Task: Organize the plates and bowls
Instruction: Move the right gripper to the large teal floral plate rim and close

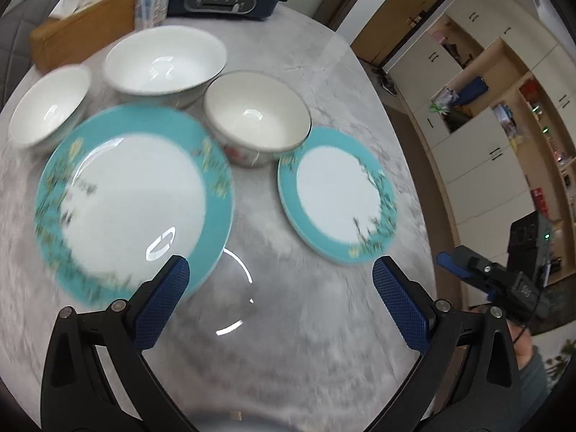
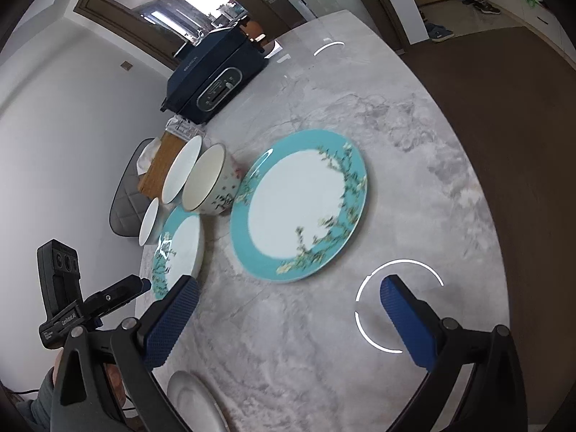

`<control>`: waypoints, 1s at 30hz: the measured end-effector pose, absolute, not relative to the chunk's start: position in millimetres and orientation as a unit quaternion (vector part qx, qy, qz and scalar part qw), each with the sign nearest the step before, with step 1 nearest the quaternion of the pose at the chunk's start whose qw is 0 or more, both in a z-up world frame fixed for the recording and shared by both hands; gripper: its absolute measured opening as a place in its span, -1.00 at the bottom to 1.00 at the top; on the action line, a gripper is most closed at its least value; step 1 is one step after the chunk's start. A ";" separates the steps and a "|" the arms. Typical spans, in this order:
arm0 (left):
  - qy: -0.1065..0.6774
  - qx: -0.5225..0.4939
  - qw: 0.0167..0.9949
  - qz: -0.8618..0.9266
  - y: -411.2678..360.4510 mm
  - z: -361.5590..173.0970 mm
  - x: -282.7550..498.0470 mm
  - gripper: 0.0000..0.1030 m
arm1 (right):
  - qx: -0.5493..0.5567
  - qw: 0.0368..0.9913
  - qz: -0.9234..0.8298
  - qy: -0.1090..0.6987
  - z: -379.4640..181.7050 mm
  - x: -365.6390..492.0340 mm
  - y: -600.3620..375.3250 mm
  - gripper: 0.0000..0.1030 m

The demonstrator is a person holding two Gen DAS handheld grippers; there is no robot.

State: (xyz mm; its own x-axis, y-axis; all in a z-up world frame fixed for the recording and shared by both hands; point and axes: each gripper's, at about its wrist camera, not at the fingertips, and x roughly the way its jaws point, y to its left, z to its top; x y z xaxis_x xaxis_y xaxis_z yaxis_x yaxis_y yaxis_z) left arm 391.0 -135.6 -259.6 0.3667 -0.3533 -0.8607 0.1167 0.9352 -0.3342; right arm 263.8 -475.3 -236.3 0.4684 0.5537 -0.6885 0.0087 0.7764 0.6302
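While both tongs [image 1: 280, 280] [image 2: 288, 302] gape empty, bare table [image 1: 306, 342] lies before the plates [image 1: 133, 194]

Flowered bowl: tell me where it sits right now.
In the left wrist view the flowered bowl stands mid-table between the large teal plate and the small teal plate, just in front of the big white bowl.

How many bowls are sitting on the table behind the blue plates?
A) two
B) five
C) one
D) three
D: the left wrist view shows three bowls behind the plates: a small white bowl, a big white bowl and a flowered bowl, all standing empty on the table.
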 end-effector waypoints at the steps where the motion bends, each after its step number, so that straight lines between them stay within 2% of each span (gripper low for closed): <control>1: 0.547 -0.101 0.819 -0.137 -142.7 -264.6 400.4 0.99 | 0.292 0.806 0.171 0.486 -240.6 273.1 -483.5 1.00; 10: 0.577 -0.061 0.807 -0.110 -185.3 -320.1 450.4 0.98 | 0.291 0.785 0.216 0.502 -283.7 342.4 -510.2 0.99; 15: 0.574 -0.032 0.809 -0.121 -207.7 -326.7 468.0 0.98 | 0.281 0.777 0.246 0.507 -296.3 363.5 -505.9 0.86; 23: 0.599 -0.046 0.788 -0.133 -208.2 -334.6 471.6 0.97 | 0.226 0.780 0.277 0.513 -291.1 372.8 -490.0 0.84; 25: 0.602 -0.027 0.785 -0.141 -212.0 -338.9 473.3 0.89 | 0.210 0.783 0.281 0.514 -289.5 375.1 -484.8 0.81; 26: 0.607 -0.027 0.781 -0.142 -211.6 -342.6 474.3 0.84 | 0.209 0.783 0.281 0.514 -289.2 375.9 -484.4 0.73; 28: 0.616 -0.049 0.772 -0.145 -208.6 -350.1 476.4 0.45 | 0.210 0.781 0.282 0.516 -289.8 378.2 -484.0 0.57; 29: 0.610 -0.045 0.778 -0.146 -209.8 -349.2 476.8 0.39 | 0.208 0.781 0.282 0.517 -290.0 379.5 -483.3 0.45; 30: 0.611 -0.043 0.776 -0.150 -211.8 -349.6 478.4 0.23 | 0.205 0.782 0.283 0.516 -290.5 380.5 -482.7 0.33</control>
